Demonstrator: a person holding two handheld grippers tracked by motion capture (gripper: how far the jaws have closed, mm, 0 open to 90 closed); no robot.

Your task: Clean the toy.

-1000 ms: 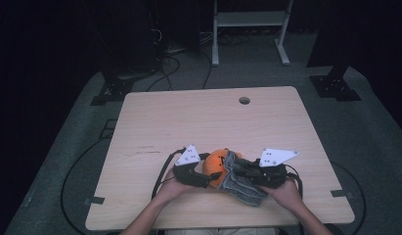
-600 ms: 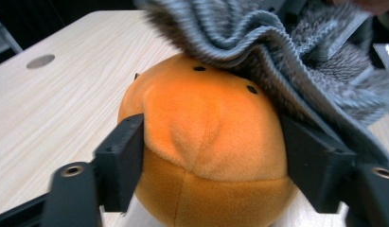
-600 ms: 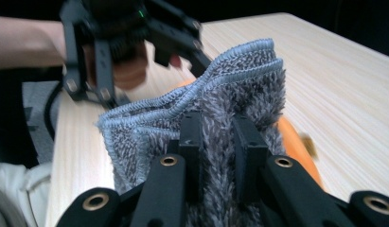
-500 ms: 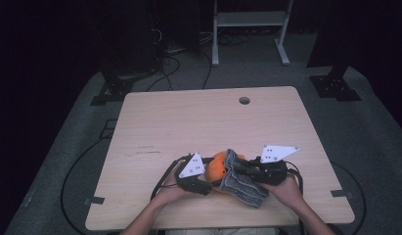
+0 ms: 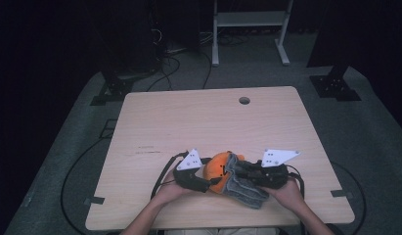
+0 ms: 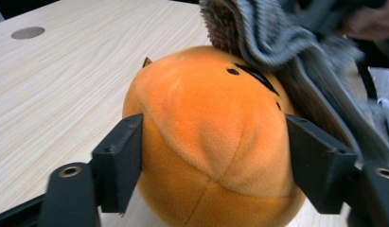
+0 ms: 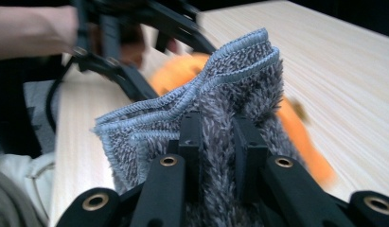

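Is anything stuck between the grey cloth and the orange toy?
Nothing visible. The grey cloth, pinched in the right gripper, lies straight on the orange plush toy, which the left gripper clamps by its sides.

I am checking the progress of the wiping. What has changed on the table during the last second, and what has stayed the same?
The left gripper tipped a little, so its grey plate shifted slightly. Nothing was taken hold of or let go. As before, it clamps the orange plush toy, and the right gripper pinches the grey towel draped against the toy, both at the near edge of the table.
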